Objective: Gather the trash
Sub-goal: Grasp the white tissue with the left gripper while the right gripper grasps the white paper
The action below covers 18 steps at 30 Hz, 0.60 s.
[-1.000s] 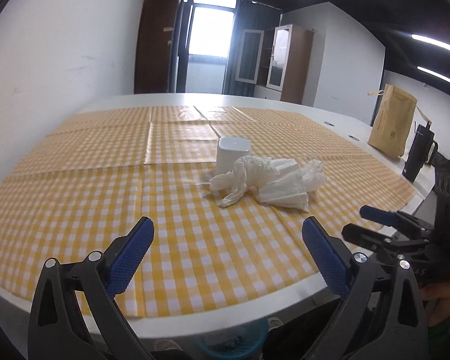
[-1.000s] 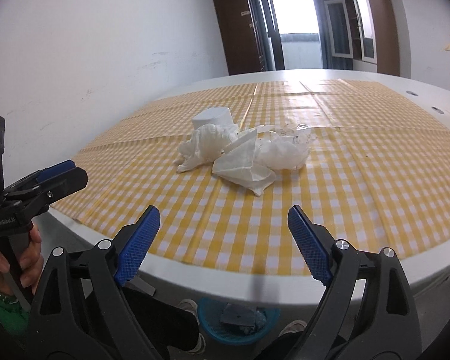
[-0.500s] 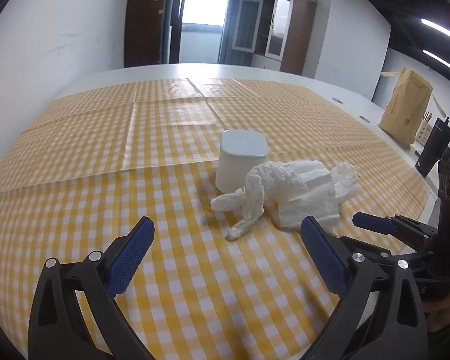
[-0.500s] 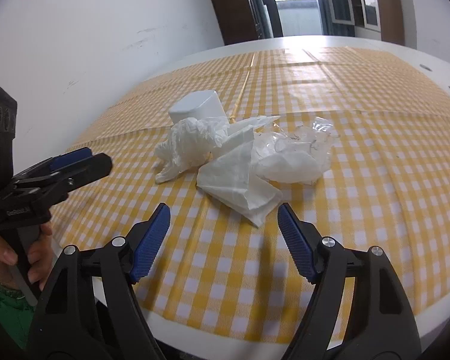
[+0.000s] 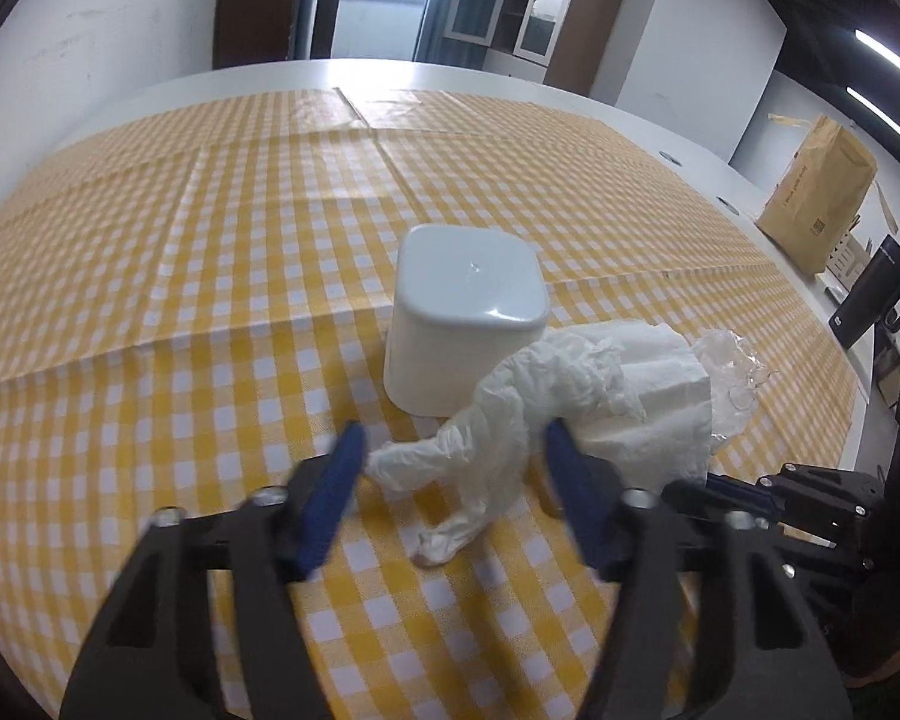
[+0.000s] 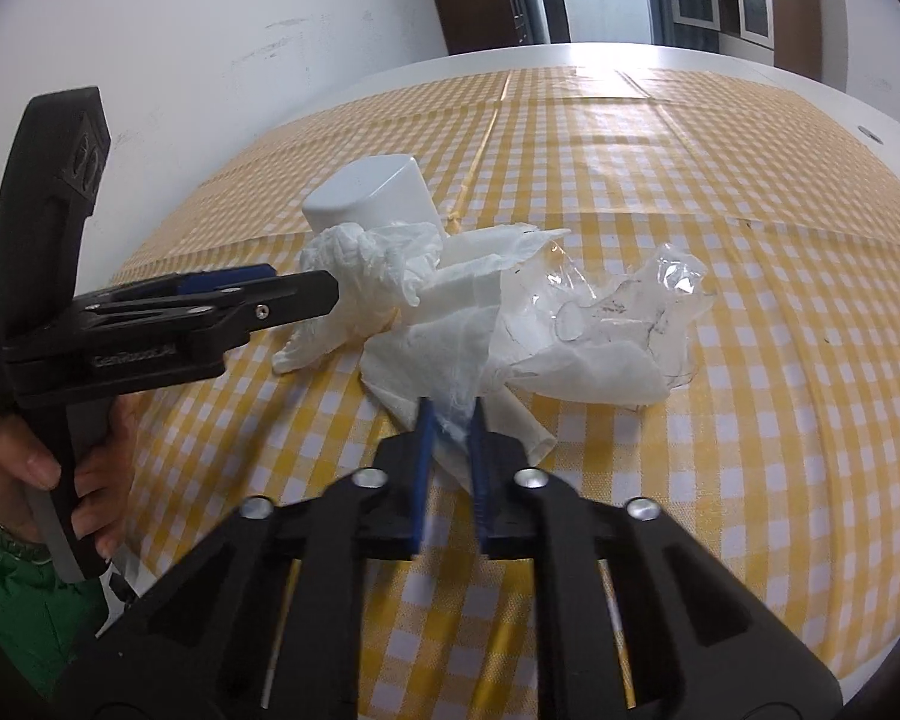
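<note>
Crumpled tissue (image 5: pixel 528 396), flat napkin (image 6: pixel 450 354) and clear plastic wrap (image 6: pixel 630 294) heaped on the checked surface (image 5: pixel 210 240), touching the white box (image 5: pixel 462 312). Left tool (image 5: pixel 450 456) wide, straddling the tissue. Right tool (image 6: pixel 450 426) nearly closed on the napkin corner — thin paper may tear or slip, probably dragging the wrap.

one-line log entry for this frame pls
left gripper: open, straddling crumpled glove | right gripper: shut on paper towel | white container: untouched
</note>
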Each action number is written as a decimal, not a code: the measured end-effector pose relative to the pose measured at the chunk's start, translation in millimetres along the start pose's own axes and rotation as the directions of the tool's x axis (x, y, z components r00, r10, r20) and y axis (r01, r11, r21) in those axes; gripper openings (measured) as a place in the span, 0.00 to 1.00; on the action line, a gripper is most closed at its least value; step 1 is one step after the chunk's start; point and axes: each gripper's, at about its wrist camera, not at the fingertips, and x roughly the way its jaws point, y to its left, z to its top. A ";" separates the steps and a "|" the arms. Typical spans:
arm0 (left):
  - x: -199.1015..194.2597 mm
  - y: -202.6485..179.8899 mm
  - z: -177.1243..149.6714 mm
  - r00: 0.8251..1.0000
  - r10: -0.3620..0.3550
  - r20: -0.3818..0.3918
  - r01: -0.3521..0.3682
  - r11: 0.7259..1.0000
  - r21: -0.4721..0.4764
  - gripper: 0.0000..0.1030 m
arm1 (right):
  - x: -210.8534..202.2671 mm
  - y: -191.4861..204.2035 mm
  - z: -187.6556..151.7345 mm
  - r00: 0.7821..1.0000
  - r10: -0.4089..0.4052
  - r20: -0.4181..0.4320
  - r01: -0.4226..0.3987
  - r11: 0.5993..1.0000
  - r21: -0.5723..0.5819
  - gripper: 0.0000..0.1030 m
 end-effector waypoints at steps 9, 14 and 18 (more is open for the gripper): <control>-21.3 10.5 -20.1 0.997 -0.011 0.075 0.017 0.996 -0.088 0.03 | -34.7 -10.6 -11.5 0.995 -0.028 0.098 0.027 0.999 0.017 0.01; -47.8 5.9 -38.0 0.992 -0.016 0.122 0.029 0.994 -0.106 0.03 | -57.7 -4.1 -23.0 0.991 -0.001 0.134 0.001 1.000 -0.004 0.00; -77.1 4.8 -58.7 0.985 -0.033 0.167 0.057 0.989 -0.140 0.03 | -74.6 0.3 -31.4 0.986 0.019 0.164 -0.017 1.000 -0.014 0.01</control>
